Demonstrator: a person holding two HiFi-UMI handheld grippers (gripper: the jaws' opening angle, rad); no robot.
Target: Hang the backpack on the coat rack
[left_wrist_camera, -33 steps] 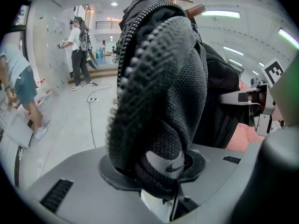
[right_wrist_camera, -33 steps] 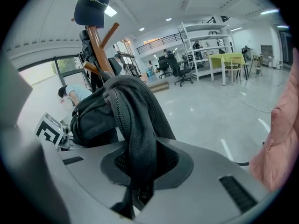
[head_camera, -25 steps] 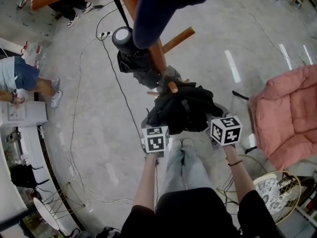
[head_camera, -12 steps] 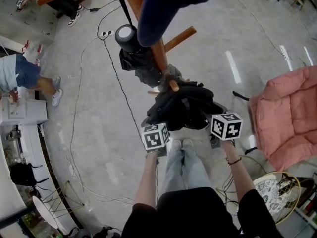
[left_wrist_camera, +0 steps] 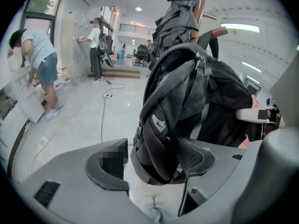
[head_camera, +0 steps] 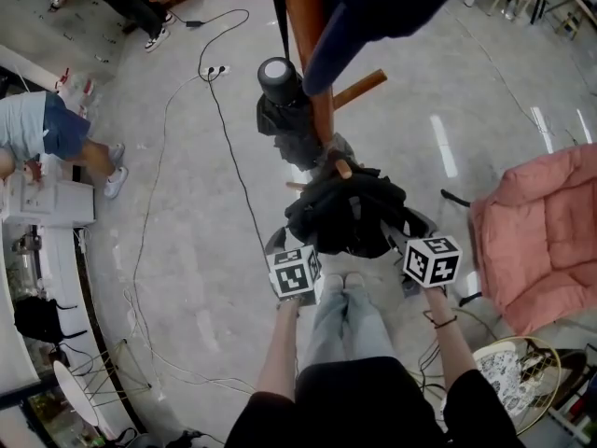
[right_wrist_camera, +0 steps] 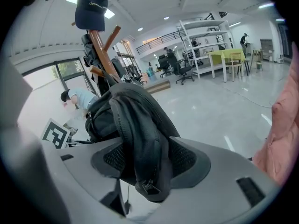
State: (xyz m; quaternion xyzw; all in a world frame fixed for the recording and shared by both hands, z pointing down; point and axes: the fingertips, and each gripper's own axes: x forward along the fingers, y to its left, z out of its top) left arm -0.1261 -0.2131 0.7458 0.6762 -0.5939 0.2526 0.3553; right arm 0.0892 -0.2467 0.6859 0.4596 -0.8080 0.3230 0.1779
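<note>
Left gripper (left_wrist_camera: 154,164) first: jaws have just been opening and now stand wide. The bottom edge of the backpack (head_camera: 345,213) dangles between them. It brushes the right-hand pad (left_wrist_camera: 196,157), and the left-hand one sits clear of it, so nothing's actually being squeezed.

Right gripper (right_wrist_camera: 147,164) is the same story. Its jaws have just been opening too, and they're wide. A thick zippered fold of the backpack is draped down the gap between the mesh pads (right_wrist_camera: 184,157), and I don't see them pinching it.

In the head view the black backpack sits dead centre, at 12 o'clock from the person's shoes (head_camera: 341,280). The left gripper is at its 7 o'clock and the right at its 5 o'clock, both tucked just under its lower edge. The top of the backpack is right up against a short peg (head_camera: 342,167) low on the wooden rack (head_camera: 323,110). It looks hung there, though I can't make out the loop itself.

Higher on the rack, at 12 o'clock from the backpack, there's a dark bundle with a pale round top (head_camera: 278,75) — can't tell what it is — and a navy cap (head_camera: 382,7) over the pole.

A pink chair (head_camera: 546,231) sits at 3 o'clock, well apart. A person in blue shorts (head_camera: 47,129) bends over at about 10 o'clock, and a cable (head_camera: 233,175) snakes across the floor between them and the rack.
</note>
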